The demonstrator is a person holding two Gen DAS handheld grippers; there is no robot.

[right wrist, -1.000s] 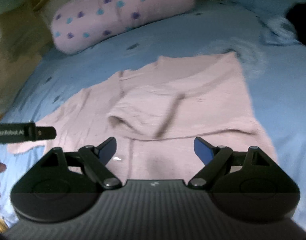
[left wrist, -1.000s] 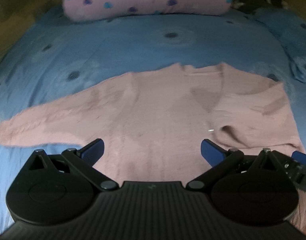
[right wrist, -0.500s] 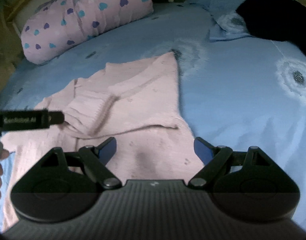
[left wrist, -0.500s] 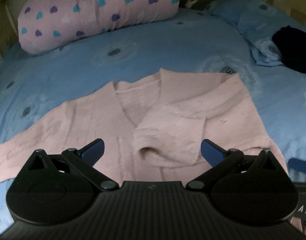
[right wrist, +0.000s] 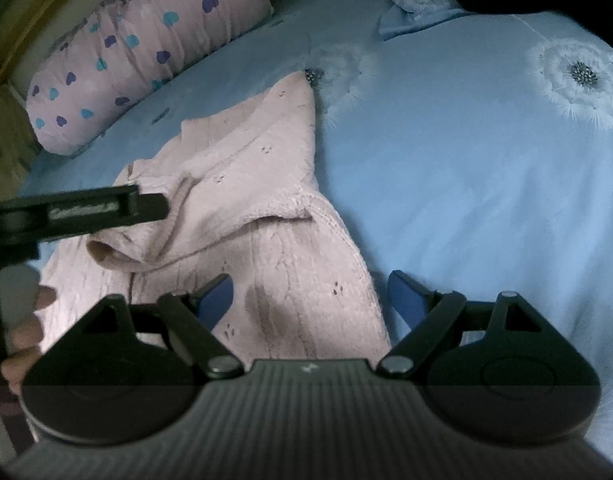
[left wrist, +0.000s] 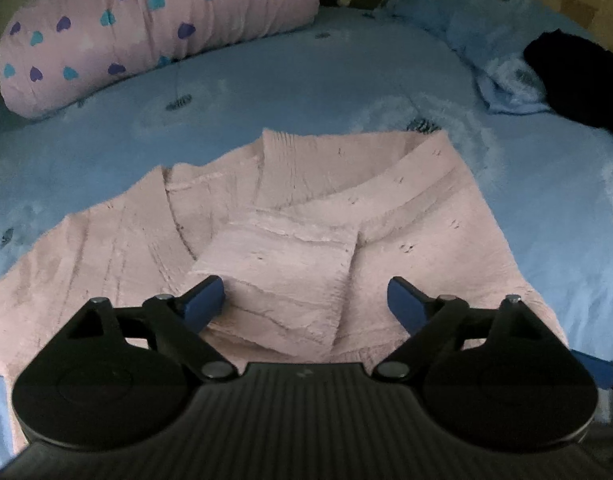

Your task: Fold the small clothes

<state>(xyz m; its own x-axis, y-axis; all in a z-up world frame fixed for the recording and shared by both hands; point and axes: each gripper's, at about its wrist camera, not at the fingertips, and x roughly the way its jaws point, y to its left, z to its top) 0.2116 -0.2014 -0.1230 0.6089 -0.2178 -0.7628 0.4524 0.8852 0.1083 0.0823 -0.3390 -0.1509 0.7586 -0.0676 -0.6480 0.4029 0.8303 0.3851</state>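
Note:
A pale pink knitted sweater lies flat on the blue bed sheet, its right sleeve folded in over the chest. My left gripper hovers low over that folded sleeve's cuff. Its jaws are closing, with the cuff beneath and between them, and the pads do not press on it. In the right wrist view the sweater fills the left half. My right gripper stands open over the sweater's right hem edge, holding nothing. The left gripper's body and a hand show at the left edge.
A pink pillow with heart prints lies across the head of the bed. A blue pillow and a dark garment sit at the far right. Bare sheet spreads to the right of the sweater.
Both grippers have swung right across the sweater and come lower. The left one went from the body's middle to over the folded sleeve, and its jaws have narrowed a little.

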